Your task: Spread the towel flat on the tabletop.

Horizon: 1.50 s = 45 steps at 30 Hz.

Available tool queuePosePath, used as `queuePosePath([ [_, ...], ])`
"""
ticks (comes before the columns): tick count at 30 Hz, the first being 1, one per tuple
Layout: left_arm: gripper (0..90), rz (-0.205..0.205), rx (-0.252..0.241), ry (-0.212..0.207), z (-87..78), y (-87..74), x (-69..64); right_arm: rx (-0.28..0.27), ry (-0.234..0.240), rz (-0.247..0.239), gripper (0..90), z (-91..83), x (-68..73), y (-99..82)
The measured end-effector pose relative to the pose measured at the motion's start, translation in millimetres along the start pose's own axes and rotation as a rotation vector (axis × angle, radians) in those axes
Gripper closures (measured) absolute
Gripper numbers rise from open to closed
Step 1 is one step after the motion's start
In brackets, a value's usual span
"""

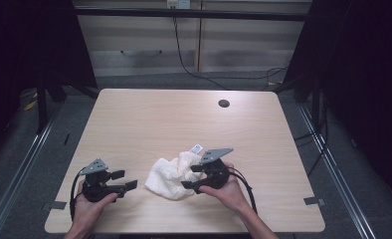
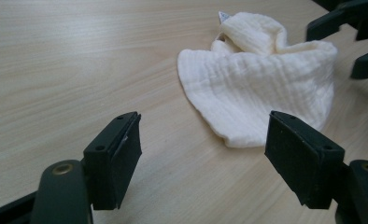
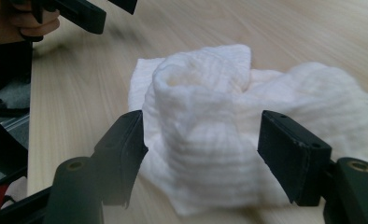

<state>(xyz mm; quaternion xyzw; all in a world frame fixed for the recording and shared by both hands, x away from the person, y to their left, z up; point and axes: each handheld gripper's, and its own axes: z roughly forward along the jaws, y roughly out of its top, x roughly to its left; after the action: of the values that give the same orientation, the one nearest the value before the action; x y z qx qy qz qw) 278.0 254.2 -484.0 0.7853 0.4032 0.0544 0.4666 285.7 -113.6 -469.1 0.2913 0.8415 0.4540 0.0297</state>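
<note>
We see a crumpled cream cloth (image 1: pixel 171 177) lying on the bench (image 1: pixel 149 119), near its front edge and a little right of the middle. A small white label (image 1: pixel 197 148) sticks out at the cloth's far side. Our right gripper (image 1: pixel 192 176) sits at the cloth's right edge, fingers spread wide; in the right gripper view the cloth's raised fold (image 3: pixel 205 126) stands between the two fingers (image 3: pixel 121 154), which do not press on it. Our left gripper (image 1: pixel 124 180) rests on the bench just left of the cloth, apart from it, its fingers (image 2: pixel 114 158) also spread with only bare bench between them. In the left gripper view the cloth (image 2: pixel 261 88) lies ahead, with the right gripper's fingers (image 2: pixel 327 23) at its far right side. A dark round hole (image 1: pixel 224 103) marks the bench's far side.
</note>
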Motion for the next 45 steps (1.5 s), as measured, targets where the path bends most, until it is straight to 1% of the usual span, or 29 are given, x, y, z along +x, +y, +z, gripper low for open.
queuePosePath([
  [2,26.6,-0.009,0.013,-0.006,3.4,0.1,-0.3,-0.010,-0.027,0.010,29.4,-14.2,0.6,-5.9],
  [3,26.8,-0.028,0.015,-0.020,5.8,0.6,-0.1,-0.013,-0.052,0.016,29.7,-28.4,1.6,-13.6],
  [4,26.8,-0.028,0.025,-0.020,7.1,1.8,-0.3,-0.013,-0.052,0.016,29.7,-28.4,1.6,-13.6],
  [6,27.0,0.012,0.032,0.019,9.5,9.4,-3.4,-0.017,-0.064,0.030,29.7,-41.4,0.8,-21.9],
  [8,27.5,0.017,0.025,-0.007,10.0,20.2,-3.9,-0.017,-0.089,0.037,31.0,-54.0,0.7,-30.4],
  [11,28.3,0.054,0.037,-0.015,13.7,38.9,-3.2,-0.021,-0.117,0.065,31.7,-70.9,-1.6,-44.1],
  [12,28.2,0.056,0.046,-0.025,17.4,47.2,-1.2,-0.022,-0.129,0.077,31.8,-75.5,-3.1,-48.8],
  [14,22.6,0.039,0.040,-0.063,24.2,56.8,3.2,-0.022,-0.143,0.093,31.7,-83.8,-7.2,-57.5],
  [15,17.9,0.012,0.039,-0.056,28.0,61.7,6.0,-0.029,-0.157,0.107,31.7,-87.9,-9.0,-61.1],
  [16,21.5,0.010,0.023,-0.040,32.0,66.0,6.5,-0.046,-0.163,0.122,31.7,-91.4,-11.6,-64.4],
  [17,24.9,0.031,0.018,-0.030,36.0,69.9,7.0,-0.058,-0.171,0.136,31.7,-94.2,-14.0,-67.1],
  [18,25.0,0.017,0.024,-0.044,41.4,73.7,8.0,-0.077,-0.170,0.162,31.7,-97.2,-18.7,-70.5],
  [20,26.1,0.033,0.034,-0.044,51.5,80.3,10.0,-0.082,-0.166,0.174,31.7,-97.4,-21.0,-71.2],
  [21,30.8,0.040,0.026,-0.040,55.4,82.1,11.8,-0.079,-0.174,0.175,31.8,-97.4,-21.9,-71.3],
  [22,33.9,0.031,0.016,-0.042,58.9,83.6,15.4,-0.077,-0.178,0.172,31.8,-97.1,-22.2,-71.2],
  [23,35.7,0.022,0.019,-0.031,61.9,85.0,17.9,-0.080,-0.173,0.172,31.9,-96.7,-22.5,-71.2],
  [24,36.0,0.030,0.013,-0.015,64.1,85.2,19.8,-0.080,-0.171,0.172,32.0,-96.3,-22.2,-71.2],
  [26,37.8,0.035,0.018,-0.029,68.9,82.4,22.1,-0.076,-0.176,0.161,32.2,-95.0,-22.6,-71.5],
  [27,37.5,0.039,0.026,-0.025,72.4,79.9,22.5,-0.077,-0.176,0.166,32.3,-94.6,-23.2,-72.0],
  [28,36.7,0.049,0.058,-0.024,75.7,78.9,22.7,-0.076,-0.178,0.168,32.4,-94.1,-24.0,-72.5],
  [30,33.5,0.059,0.090,-0.033,79.6,77.1,21.4,-0.073,-0.179,0.165,32.4,-93.0,-24.7,-73.1],
  [32,34.6,0.076,0.115,-0.024,84.6,76.1,19.4,-0.072,-0.180,0.167,32.4,-92.3,-24.4,-73.3],
  [33,38.5,0.068,0.118,-0.029,87.8,74.9,19.8,-0.051,-0.199,0.151,32.3,-90.0,-23.8,-73.9],
  [35,40.7,0.073,0.127,-0.040,94.6,72.9,21.2,-0.044,-0.199,0.147,32.3,-88.7,-24.1,-74.5],
  [36,43.3,0.073,0.130,-0.047,98.0,72.4,20.8,-0.041,-0.185,0.153,32.4,-87.0,-24.2,-75.3],
  [38,48.1,0.088,0.142,-0.048,103.6,72.0,17.6,-0.033,-0.184,0.148,32.4,-85.0,-24.2,-76.5],
  [40,49.2,0.109,0.154,-0.048,108.6,71.8,14.3,-0.036,-0.181,0.151,32.4,-85.0,-24.4,-76.9],
  [42,52.7,0.107,0.156,-0.042,113.1,71.5,13.1,-0.037,-0.185,0.147,32.4,-85.3,-24.3,-77.4],
  [45,54.6,0.152,0.197,-0.024,119.0,69.6,7.8,-0.036,-0.185,0.142,32.5,-85.0,-24.7,-78.7],
])
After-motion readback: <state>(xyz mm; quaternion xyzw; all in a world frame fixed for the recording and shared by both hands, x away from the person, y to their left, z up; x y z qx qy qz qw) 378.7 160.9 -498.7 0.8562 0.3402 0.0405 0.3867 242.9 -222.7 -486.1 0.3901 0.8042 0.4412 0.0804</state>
